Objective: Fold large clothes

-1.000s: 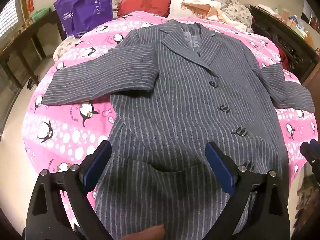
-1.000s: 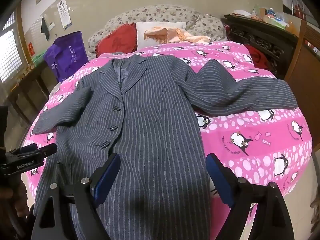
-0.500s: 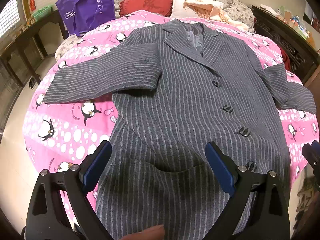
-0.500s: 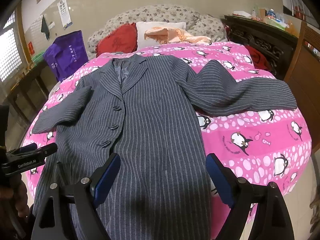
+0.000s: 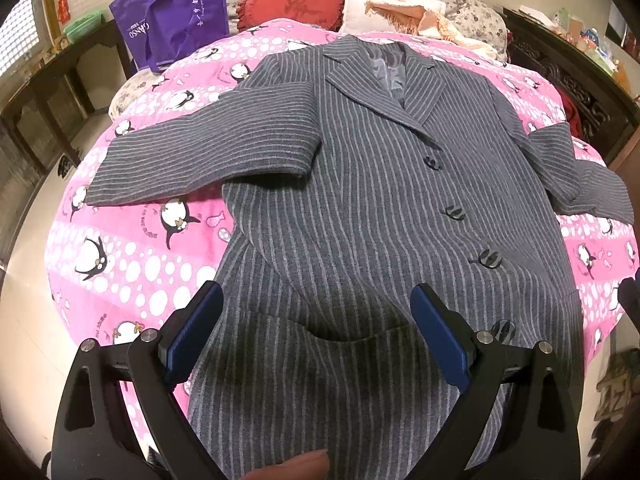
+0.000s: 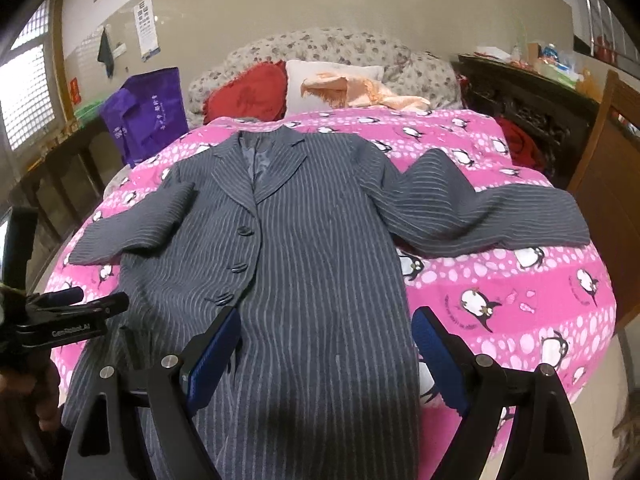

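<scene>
Folding has not begun, as far as these views show. The coat (image 5: 360,208) lies flat and face up on the bed (image 5: 132,264), buttoned, with both sleeves spread out to the sides and no fold in the body. Everything is left: by my judgement the sleeves must come in across the chest, then the long body must be doubled up from the hem.

In the left wrist view the coat fills the middle of the frame. Its collar (image 5: 384,68) sits at 12 o'clock, toward the pillows (image 5: 292,0), and its hem runs off at 6 o'clock under the camera. So its long axis runs from 12 to 6, collar away from the person. One sleeve (image 5: 200,160) reaches out toward 9 o'clock and lies flat and straight. The other sleeve (image 6: 492,216), seen best from the right wrist, reaches toward 3 o'clock with a slight hump near the shoulder.

The left gripper (image 5: 316,340) hangs over the lower front of the coat, jaws wide apart and holding nothing; the cloth shows clear between the blue pads. The right gripper (image 6: 326,364) hangs over the lower right panel, also spread wide with nothing in its grip. Whether either gripper's tips brush the cloth is hard to tell through the fisheye; they look to be just above it.
</scene>
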Tool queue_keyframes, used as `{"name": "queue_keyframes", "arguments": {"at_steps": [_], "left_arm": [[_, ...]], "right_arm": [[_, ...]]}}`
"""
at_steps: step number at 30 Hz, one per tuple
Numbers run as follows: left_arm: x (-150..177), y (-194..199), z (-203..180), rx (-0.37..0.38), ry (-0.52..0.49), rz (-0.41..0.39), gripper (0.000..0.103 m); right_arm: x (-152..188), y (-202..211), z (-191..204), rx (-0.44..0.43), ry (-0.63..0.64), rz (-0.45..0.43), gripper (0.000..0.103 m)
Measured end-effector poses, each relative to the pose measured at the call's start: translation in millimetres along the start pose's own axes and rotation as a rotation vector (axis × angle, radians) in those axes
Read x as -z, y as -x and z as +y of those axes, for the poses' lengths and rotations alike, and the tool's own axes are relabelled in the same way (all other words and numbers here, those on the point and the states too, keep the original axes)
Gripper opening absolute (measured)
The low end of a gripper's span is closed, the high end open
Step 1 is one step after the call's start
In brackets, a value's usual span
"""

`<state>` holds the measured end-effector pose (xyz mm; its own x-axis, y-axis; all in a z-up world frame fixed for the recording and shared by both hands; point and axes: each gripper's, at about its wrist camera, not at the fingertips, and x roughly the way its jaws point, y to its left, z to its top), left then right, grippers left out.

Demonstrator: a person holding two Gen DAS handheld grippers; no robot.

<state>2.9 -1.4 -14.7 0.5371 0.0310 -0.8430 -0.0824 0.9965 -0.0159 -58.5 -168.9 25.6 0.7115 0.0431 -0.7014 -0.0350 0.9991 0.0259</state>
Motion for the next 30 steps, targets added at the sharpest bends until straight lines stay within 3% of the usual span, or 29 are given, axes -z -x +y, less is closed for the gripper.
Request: {"name": "queue_keyframes", "arguments": {"at_steps": [10,13,19,30], "left_arm": [[1.9,0.4,-0.6,0.001,0.002,0.0,0.095],[2.0,0.4,-0.3,0.001,0.006,-0.002,0.095],[3.0,-0.4,2.9,0.003,0.017,0.0,0.095],[9.1,-7.1,-1.9,0.01,0.013,0.017,0.095]], "right_arm": [[1.0,-2.1,-7.2,0.092,-0.049,-0.014,0.086],[1.5,-6.9,-11.1,0.07,-0.065,0.029,0.086],[7.4,-25.7,-15.5,0.137,-0.069,0.128,0.086],[13.4,-32.6,-16.3,0.145,-0.071,0.156,0.086]]}}
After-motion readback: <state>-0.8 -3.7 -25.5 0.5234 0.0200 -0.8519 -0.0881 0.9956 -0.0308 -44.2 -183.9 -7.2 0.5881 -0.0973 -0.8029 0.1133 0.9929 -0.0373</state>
